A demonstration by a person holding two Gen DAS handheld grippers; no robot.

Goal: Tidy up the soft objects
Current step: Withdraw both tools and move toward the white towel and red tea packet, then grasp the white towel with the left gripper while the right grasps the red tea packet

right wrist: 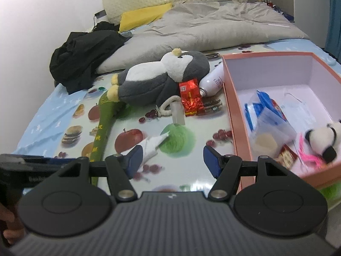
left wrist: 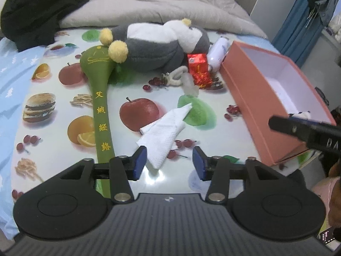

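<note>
Fruit-print plastic sheet (left wrist: pixel 53 111) over bed carries leftovers. Salmon-pink cardboard box (right wrist: pixel 231 106) already holds small panda plush (right wrist: pixel 324 140) and packets. Outside box: grey-white penguin plush (left wrist: pixel 162 47), long green embroidered fabric mallet (left wrist: pixel 102 111), folded white tissue (left wrist: pixel 164 136). Left gripper (left wrist: pixel 169 164) tilts down, jaws apart, nothing held, tissue just ahead. Right gripper (right wrist: pixel 170 160) spread, nothing held, beside box.
</note>
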